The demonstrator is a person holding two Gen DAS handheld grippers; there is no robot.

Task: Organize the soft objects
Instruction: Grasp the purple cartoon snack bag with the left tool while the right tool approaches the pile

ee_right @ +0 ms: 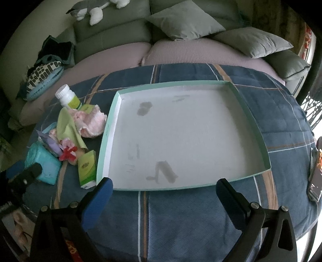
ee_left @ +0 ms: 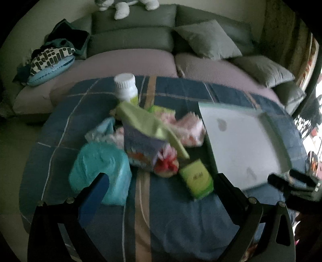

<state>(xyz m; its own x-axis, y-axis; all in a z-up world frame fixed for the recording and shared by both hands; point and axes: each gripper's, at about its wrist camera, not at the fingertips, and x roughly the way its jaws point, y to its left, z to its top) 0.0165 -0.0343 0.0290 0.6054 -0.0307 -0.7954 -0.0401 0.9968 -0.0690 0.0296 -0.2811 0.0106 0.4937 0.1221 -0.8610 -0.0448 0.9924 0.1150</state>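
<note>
A heap of soft things lies on the blue plaid cloth: a green cloth (ee_left: 149, 123) (ee_right: 67, 126), a pink fluffy cloth (ee_left: 187, 129) (ee_right: 92, 123), a teal tissue pack (ee_left: 100, 171) (ee_right: 43, 164), a purple pouch (ee_left: 140, 147) and a red-pink flower (ee_left: 167, 165) (ee_right: 68, 153). My left gripper (ee_left: 161, 183) is open, hovering just in front of the heap with its left finger by the teal pack. A shallow white tray with mint rim (ee_right: 249, 119) (ee_left: 277, 139) sits to the right, with nothing in it. My right gripper (ee_right: 164, 187) is open at the tray's near edge.
A white bottle (ee_left: 126, 86) (ee_right: 68, 98) and a green box (ee_left: 197, 179) (ee_right: 87, 169) stand by the heap. A phone (ee_right: 316, 179) lies at the table's right edge. Behind is a sofa with grey cushions (ee_right: 185, 20), a patterned cushion (ee_left: 50, 62) and a plush toy (ee_right: 94, 10).
</note>
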